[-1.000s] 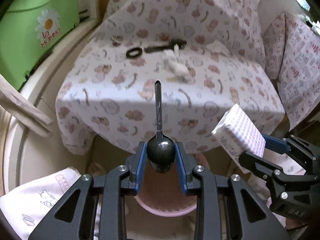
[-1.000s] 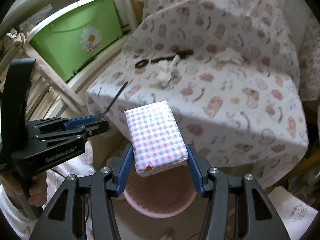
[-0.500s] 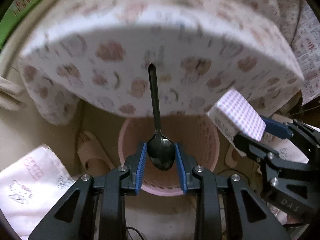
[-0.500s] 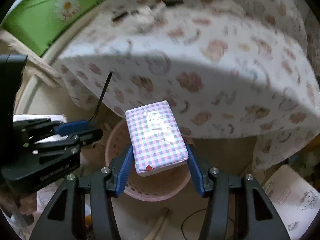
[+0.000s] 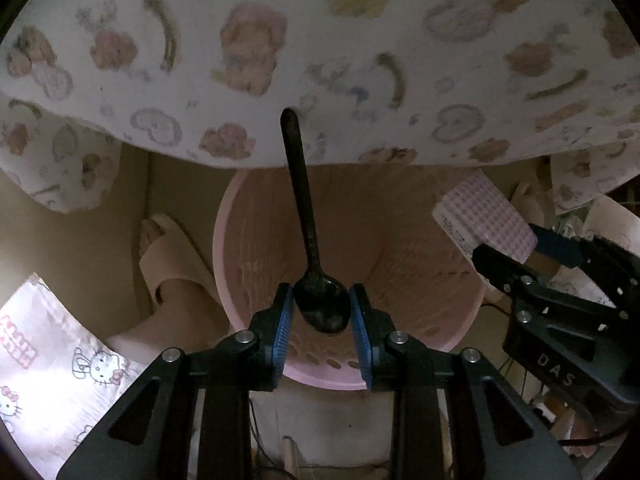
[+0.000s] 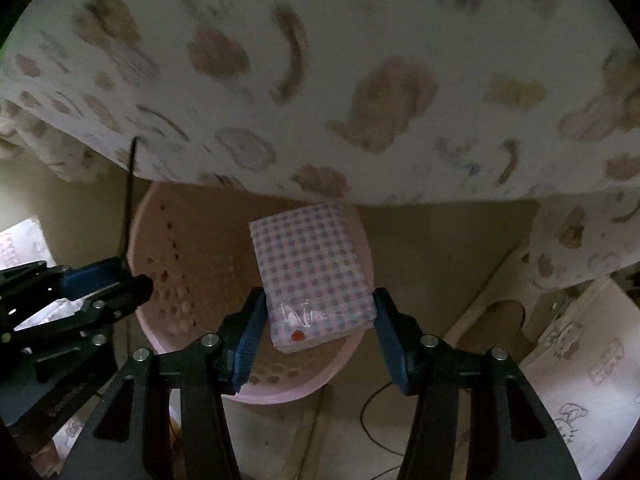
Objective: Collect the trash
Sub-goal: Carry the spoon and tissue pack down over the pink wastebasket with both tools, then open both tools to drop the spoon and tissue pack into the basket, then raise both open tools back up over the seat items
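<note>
Black left gripper point(image 5: 321, 312), blue-padded jaws, silver screws; right gripper point(image 6: 320, 320) alike.

From my left wrist camera I can read "DAS" in pale letters on the black body of the right gripper point(image 5: 560, 276). In the right wrist view, the left gripper point(image 6: 120, 280) carries raised lettering on its black side, too dark and slanted for me to read. The checked packet point(image 5: 486, 216) has small print along its white edge, illegible.
</note>
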{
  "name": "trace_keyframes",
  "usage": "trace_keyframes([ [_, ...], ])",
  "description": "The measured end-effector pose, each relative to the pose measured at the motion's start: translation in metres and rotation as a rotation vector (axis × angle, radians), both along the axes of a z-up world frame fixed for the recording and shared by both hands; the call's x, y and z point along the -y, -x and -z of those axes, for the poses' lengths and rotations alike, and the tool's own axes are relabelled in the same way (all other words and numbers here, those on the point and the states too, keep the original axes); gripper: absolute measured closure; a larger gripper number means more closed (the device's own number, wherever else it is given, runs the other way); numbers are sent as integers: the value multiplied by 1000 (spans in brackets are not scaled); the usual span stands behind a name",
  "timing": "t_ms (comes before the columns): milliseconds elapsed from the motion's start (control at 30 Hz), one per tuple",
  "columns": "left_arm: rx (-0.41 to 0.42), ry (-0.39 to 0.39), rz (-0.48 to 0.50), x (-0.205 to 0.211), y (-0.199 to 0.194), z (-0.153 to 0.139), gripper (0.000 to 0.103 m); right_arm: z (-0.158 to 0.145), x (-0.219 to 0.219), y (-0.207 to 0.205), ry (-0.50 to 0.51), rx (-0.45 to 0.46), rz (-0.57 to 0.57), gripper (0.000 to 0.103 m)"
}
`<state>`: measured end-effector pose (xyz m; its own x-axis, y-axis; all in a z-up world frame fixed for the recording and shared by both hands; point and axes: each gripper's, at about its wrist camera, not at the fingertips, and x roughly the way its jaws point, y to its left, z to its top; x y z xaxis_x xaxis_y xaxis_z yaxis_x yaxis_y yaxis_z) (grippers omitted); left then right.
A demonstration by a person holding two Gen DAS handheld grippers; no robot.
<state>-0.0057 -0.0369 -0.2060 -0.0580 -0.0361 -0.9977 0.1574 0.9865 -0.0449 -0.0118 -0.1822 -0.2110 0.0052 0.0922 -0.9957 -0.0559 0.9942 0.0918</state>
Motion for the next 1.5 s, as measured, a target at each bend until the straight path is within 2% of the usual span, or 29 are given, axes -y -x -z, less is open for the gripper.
trace_keyframes([
  [100, -15, 4, -9, -2, 0, 3, 75, 8, 1, 3, -6, -34, 11, 47],
  [200, -5, -4, -8, -3, -1, 0, 73, 6, -2, 6, -6, -31, 4, 46],
  [267, 3, 2, -11, -2, -2, -3, 62, 7, -7, 5, -5, -19, 0, 45],
  [300, 9, 4, -12, -5, -4, -4, 60, 9, -6, 5, -5, -17, 2, 44],
  [400, 25, 13, -24, -7, -5, -9, 50, 12, -3, 2, -14, -8, 26, 32],
  [433, 30, 12, -30, -8, -6, -11, 43, 11, -2, 0, -18, -2, 34, 31],
  [667, 113, -4, -45, -16, -9, -34, 37, -5, 12, -8, -8, 51, 76, 31],
  [867, 255, -10, -61, -23, -7, -76, 34, -49, 11, -7, -8, 184, 66, 31],
  [967, 329, 16, -74, -28, -5, -98, 33, -72, 13, -3, -11, 259, 63, 31],
  [1000, 355, 22, -80, -30, -4, -105, 31, -80, 14, -2, -10, 286, 60, 31],
  [1067, 406, 20, -96, -34, -2, -119, 20, -96, 11, -3, -3, 339, 54, 31],
  [1100, 426, 14, -103, -34, -1, -123, 20, -104, 12, -3, -1, 365, 51, 30],
  [1367, 545, 0, -148, -46, -2, -155, 18, -157, 8, 5, -5, 546, 35, 30],
  [1500, 603, -12, -135, -44, -6, -175, 12, -179, 13, 4, 1, 593, 20, 30],
])
